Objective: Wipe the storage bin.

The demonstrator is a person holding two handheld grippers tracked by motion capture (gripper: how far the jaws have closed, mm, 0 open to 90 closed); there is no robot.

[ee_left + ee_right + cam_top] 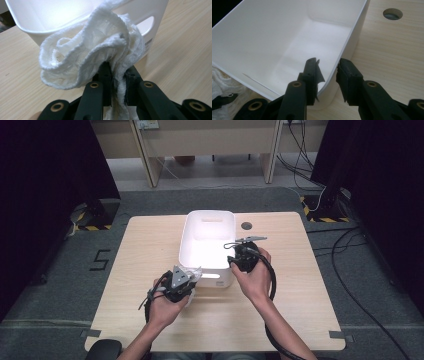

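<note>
A crumpled white cloth bulges up from between the black jaws of my left gripper, which is shut on it. In the high view this left gripper hangs just in front of the near left corner of a white plastic bin, with the cloth at its tip. The right gripper straddles the bin wall near the near right corner, one jaw inside and one outside, closed on the rim. From above, the right gripper sits on that rim. The bin's inside looks bare.
The bin stands in the middle of a light wooden table, with a handle slot in its near wall. A round cable hole lies just right of the bin's far end. Grey floor and dark stands surround the table.
</note>
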